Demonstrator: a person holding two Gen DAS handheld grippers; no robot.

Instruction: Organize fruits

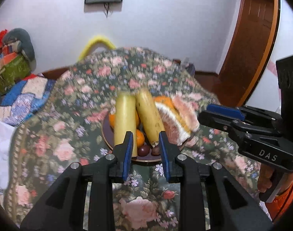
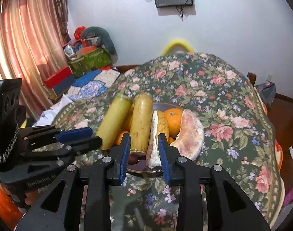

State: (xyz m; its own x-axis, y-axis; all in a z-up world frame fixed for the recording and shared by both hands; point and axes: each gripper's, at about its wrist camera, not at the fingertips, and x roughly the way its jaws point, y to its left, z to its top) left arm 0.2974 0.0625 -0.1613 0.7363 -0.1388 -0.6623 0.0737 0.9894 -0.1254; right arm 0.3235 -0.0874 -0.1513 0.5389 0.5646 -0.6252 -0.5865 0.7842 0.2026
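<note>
Fruit is all sitting piled on one dark plate on the floral tablecloth, just ahead of both tools. Left gripper is hovering over the plate's near edge, jaws nearly together with a narrow gap and nothing between the pads; right gripper is doing the same beside it, gap slightly wider, also empty (the pomelo only looks framed by it, it's lying behind the fingertips). Two bananas are lying side by side across the pile: I'm reading them as light, soft, easily bruised, so take one mid-length with a gentle squeeze across the width. Pomelo wedges are looking peeled and pulpy, likely fragile and wet, so grip on the thick rind-side back, not the thin edge. Oranges are round and firm but prone to rolling; they're buried under the bananas, so they come after. Two small dark round fruits at the plate's near rim are looking smooth and slippery, needing a centred pinch. Both jaws need opening well wider before any of these.
</note>
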